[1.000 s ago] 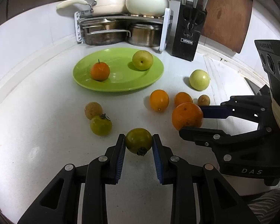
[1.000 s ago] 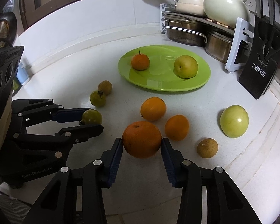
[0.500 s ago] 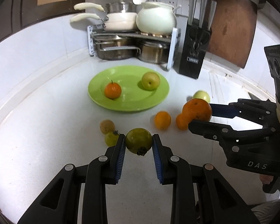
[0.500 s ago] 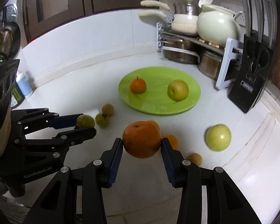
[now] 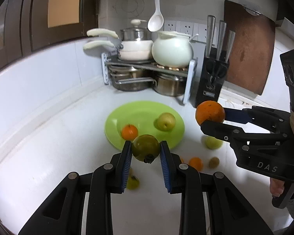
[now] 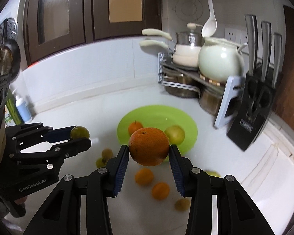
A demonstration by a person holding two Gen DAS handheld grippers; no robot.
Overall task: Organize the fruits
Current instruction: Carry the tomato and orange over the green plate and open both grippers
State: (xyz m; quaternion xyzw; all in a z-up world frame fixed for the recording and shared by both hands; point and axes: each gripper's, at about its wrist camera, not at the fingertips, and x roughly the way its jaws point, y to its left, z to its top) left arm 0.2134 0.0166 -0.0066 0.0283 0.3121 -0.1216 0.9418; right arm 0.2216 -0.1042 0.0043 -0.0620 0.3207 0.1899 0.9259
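My left gripper [image 5: 146,150] is shut on a green round fruit [image 5: 145,146] and holds it high above the white counter. My right gripper [image 6: 149,152] is shut on a large orange [image 6: 149,145], also lifted; it shows in the left wrist view [image 5: 210,113] too. A green plate [image 5: 141,111] lies ahead with a small orange [image 5: 129,131] and a yellow-green pear [image 5: 166,121] on it. Loose fruits lie on the counter below: small oranges [image 6: 160,191], a green apple [image 5: 212,143], a brown fruit [image 5: 214,162] and a green fruit [image 5: 132,183].
A metal rack with pots and a white teapot [image 5: 171,51] stands at the back corner. A black knife block [image 5: 213,78] and a brown cutting board [image 5: 249,51] stand to its right. A blue-and-white bottle [image 6: 22,107] stands far left.
Both grippers have risen from the counter with their fruits held. The plate and loose fruits now look farther below.
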